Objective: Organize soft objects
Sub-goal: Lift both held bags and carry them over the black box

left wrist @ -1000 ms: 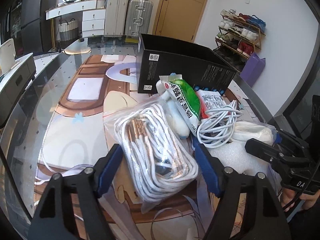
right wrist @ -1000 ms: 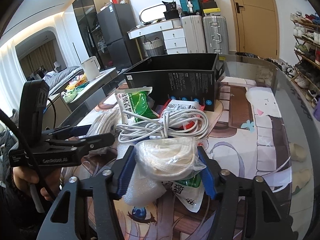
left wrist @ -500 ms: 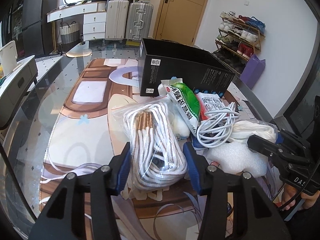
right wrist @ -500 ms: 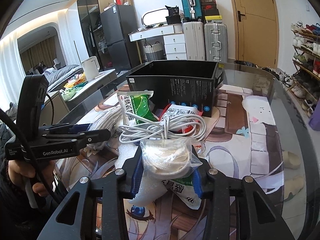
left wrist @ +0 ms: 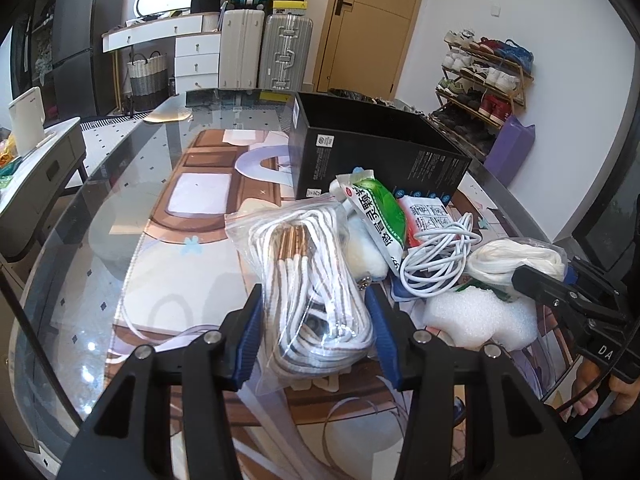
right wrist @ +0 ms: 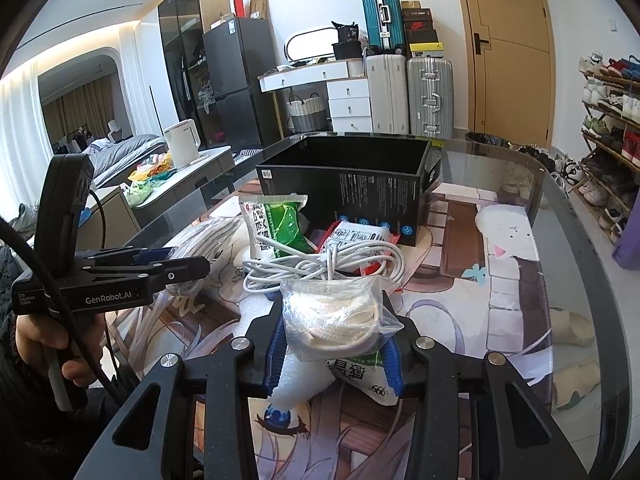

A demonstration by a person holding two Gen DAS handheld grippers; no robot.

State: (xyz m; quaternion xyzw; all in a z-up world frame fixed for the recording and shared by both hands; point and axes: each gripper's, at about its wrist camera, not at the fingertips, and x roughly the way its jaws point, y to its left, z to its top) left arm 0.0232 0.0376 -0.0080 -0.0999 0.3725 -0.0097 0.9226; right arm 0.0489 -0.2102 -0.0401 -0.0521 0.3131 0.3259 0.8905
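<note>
My left gripper (left wrist: 316,320) is shut on a clear zip bag of white striped cords (left wrist: 308,280) and holds it just above the table. My right gripper (right wrist: 332,336) is shut on a clear bag of white rope (right wrist: 336,312), which also shows in the left wrist view (left wrist: 516,260). Between them lie a coiled white cable (left wrist: 436,256), a green packet (left wrist: 376,208), a red and white packet (left wrist: 428,216) and a white foam piece (left wrist: 476,316). An open black box (right wrist: 348,176) stands behind the pile.
The glass table (left wrist: 100,248) carries a printed cartoon mat (right wrist: 508,264). Its curved edge runs close on the right (right wrist: 592,280). A second green packet (right wrist: 360,376) lies under the right gripper. Suitcases, drawers and a shoe rack stand beyond the table.
Both grippers have closed on their bags, the left on the striped cords and the right on the rope. Both bags have been squeezed narrower and lifted slightly.
</note>
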